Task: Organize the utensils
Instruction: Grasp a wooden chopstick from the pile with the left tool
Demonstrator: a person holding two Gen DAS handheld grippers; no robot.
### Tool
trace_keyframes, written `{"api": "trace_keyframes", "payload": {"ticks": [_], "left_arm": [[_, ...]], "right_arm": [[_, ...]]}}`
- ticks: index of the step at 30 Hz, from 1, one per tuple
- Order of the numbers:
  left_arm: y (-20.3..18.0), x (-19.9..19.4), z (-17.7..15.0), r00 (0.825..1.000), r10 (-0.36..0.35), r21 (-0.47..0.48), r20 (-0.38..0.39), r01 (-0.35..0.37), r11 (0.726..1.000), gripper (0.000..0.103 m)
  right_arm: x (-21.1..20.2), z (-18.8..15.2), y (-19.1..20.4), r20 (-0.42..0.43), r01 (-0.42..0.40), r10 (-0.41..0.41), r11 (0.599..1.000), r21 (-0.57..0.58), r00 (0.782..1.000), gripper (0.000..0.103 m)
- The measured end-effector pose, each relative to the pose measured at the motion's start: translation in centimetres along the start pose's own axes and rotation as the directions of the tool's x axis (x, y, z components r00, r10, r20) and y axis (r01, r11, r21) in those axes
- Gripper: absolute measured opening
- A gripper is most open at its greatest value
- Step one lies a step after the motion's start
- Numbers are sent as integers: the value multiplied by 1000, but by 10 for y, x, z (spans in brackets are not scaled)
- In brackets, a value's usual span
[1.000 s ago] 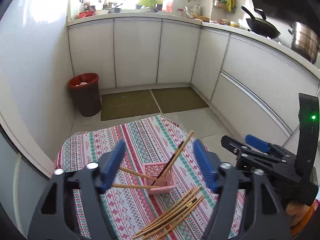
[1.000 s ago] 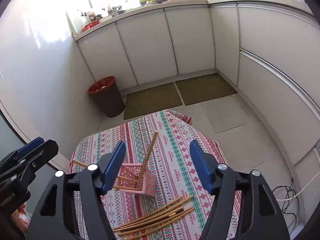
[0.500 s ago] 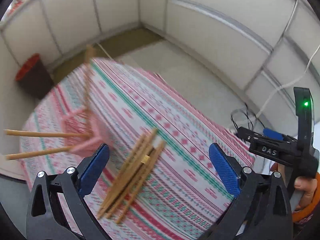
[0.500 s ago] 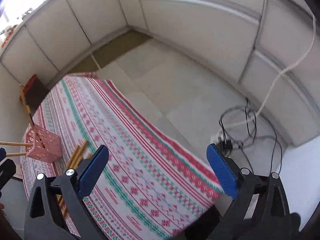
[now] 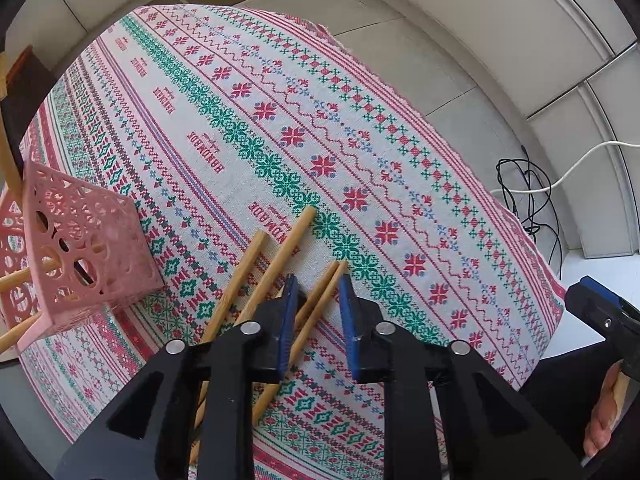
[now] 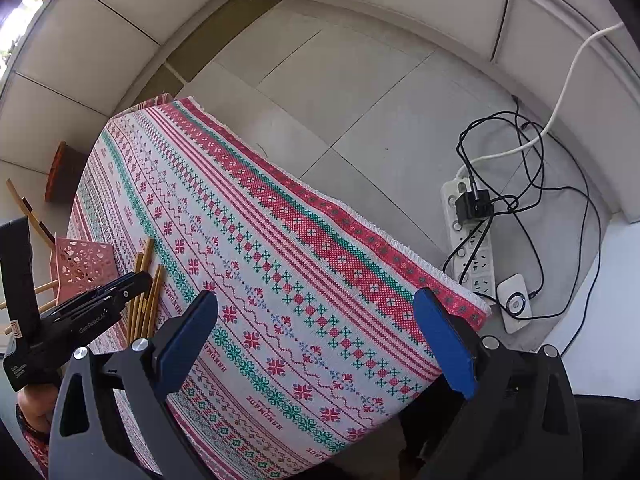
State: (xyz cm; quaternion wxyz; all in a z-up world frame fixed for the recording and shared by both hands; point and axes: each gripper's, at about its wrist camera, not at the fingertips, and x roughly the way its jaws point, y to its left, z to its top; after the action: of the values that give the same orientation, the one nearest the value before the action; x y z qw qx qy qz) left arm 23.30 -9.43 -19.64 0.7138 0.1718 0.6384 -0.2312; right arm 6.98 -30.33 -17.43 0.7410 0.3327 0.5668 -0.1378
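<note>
Several wooden chopsticks (image 5: pixel 276 264) lie in a loose bundle on the patterned tablecloth (image 5: pixel 360 160). My left gripper (image 5: pixel 316 300) is down over the bundle, its blue pads narrowed around two chopsticks (image 5: pixel 326 284) with a small gap left. A pink perforated holder (image 5: pixel 80 248) stands at the left with chopsticks leaning in it. In the right wrist view my right gripper (image 6: pixel 320 340) is open and empty above the cloth; the bundle (image 6: pixel 146 288) and the holder (image 6: pixel 86 264) lie far left, with the left gripper (image 6: pixel 132 284) over them.
The table's right edge drops to a tiled floor (image 6: pixel 360 92). A power strip (image 6: pixel 468 236) with black and white cables lies on the floor. A red bin (image 6: pixel 60 172) stands beyond the table's far end.
My left gripper has dropped onto the chopstick bundle and narrowed its jaws around two chopsticks. My right gripper has swung toward the table's right edge and stays wide open.
</note>
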Motion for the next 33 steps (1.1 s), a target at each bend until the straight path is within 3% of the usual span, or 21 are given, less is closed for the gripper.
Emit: {"api": "trace_keyframes", "payload": {"ticks": [9,13,20,22,23,24,26,30,33], "left_arm": [[-14,12,2,998,69,75,2,-69,995,18],[-39,21,-1,983,179,186,35,-182,966,17],[-73,32,-6,971,224,265,84,-239,934,12],[-74,30,-7,978,191,227,88,-206,952,13],[-68,28,-8,986,142,189,86,-156,970,12],[-61,23,-9,990,101,150,99,-115,982,3],[-49,13,-12,991,57,94,118,-69,993,4],[-38,-25,-34,980,33,40,197,-41,998,4],[-24,-63,-56,960,39,15,279,-45,999,4]], "right_arm": [[2,-3,3,-4,18,-18,1000,-14,1000,95],[4,-3,2,-10,25,-25,1000,-11,1000,95],[8,-3,-1,-21,46,-46,999,3,999,95],[9,-3,-1,-23,51,-51,999,13,998,95],[10,-3,0,-27,49,-49,999,14,998,95],[11,-4,3,-31,43,-43,999,12,999,95],[13,-7,12,-34,38,-38,999,-14,999,95],[25,-14,43,-47,43,-47,996,-82,998,95],[39,-17,70,-82,28,-36,994,-102,996,94]]}}
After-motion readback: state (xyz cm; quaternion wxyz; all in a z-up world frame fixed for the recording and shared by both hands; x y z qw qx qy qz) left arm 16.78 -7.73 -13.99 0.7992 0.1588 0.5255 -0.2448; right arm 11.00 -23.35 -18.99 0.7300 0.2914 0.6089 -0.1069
